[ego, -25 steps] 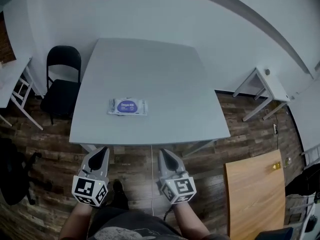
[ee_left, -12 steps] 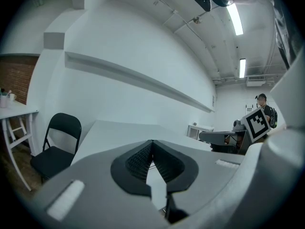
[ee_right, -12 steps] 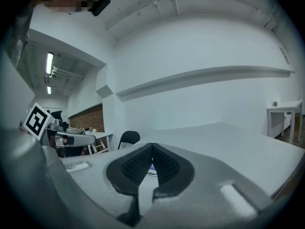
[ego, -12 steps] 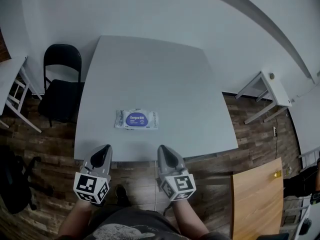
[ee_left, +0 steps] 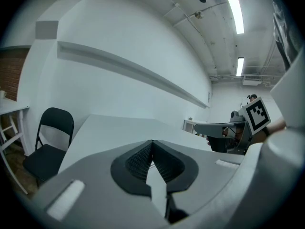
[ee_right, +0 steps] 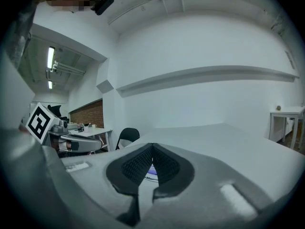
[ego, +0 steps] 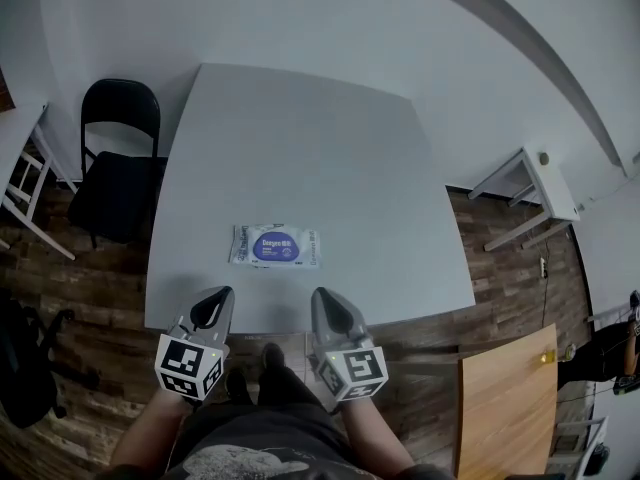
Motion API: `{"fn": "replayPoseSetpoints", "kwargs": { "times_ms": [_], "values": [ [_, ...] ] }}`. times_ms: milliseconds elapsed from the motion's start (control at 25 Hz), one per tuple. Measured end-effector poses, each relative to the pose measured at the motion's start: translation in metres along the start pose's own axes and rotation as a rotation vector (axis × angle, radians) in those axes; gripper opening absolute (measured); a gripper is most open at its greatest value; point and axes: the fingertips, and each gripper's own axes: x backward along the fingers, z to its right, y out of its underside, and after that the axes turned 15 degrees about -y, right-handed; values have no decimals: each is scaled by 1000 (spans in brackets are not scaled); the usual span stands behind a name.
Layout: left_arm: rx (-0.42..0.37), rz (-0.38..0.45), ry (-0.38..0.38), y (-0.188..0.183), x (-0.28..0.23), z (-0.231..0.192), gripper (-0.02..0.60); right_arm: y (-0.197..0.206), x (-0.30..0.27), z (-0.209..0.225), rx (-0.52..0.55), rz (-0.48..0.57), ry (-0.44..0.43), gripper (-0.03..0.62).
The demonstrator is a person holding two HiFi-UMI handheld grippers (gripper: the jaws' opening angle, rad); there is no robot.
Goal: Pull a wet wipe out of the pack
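- Left gripper [ego: 219, 297]: jaws are together and the ribbed pads meet along one line in the left gripper view. Nothing is between them. The tip lies over the near edge of the table [ego: 300, 138].
- Right gripper [ego: 321, 299]: jaws are likewise closed and empty. The tip lies over the same edge, near the left one, and the two run roughly parallel.
- Forearms [ego: 150, 438] behind the marker cubes are cut off by the bottom of the head view.
- Wet wipe pack [ego: 275, 247]: lies flat on the table near its front edge, just beyond the two tips and spanning the gap between them. Neither gripper touches it. The purple oval label faces up, but its print is too small to read.
- Right gripper view: only a purple sliver of the pack [ee_right: 151, 172] shows through the slot behind the touching tips. The gripper's own body hides the rest.
- Black chair [ego: 115, 158] stands at the table's left side. A white side table [ego: 530, 178] stands well apart at right.
- Versus a second ago: both tips were short of the table edge, over the wooden floor [ego: 90, 298], and now they overlap it. The pack sits nearer the tips in the head view. The jaws are unchanged, closed in all three head frames.
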Motion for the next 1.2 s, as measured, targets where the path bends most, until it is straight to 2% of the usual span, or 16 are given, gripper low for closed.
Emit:
{"fn": "replayPoseSetpoints", "kwargs": {
  "times_ms": [200, 400, 560, 800, 1000, 1200],
  "values": [
    [-18, -20, 7, 2, -17, 7, 18, 0, -18, 21, -10, -5, -20, -9],
    [-61, -89, -19, 20, -43, 12, 18, -2, -44, 41, -2, -31, -75, -9],
    [-44, -116, -32, 31, -67, 14, 18, -3, -61, 56, -4, -44, -116, -9],
    [-90, -273, -110, 67, -102, 5, 18, 5, -79, 76, -30, -93, -162, -9],
    [-105, -350, -129, 85, -124, 5, 18, 13, -94, 83, -53, -122, -209, -9],
    [-126, -469, -157, 110, -134, -6, 18, 20, -110, 86, -47, -146, -252, -9]
  ]
}}
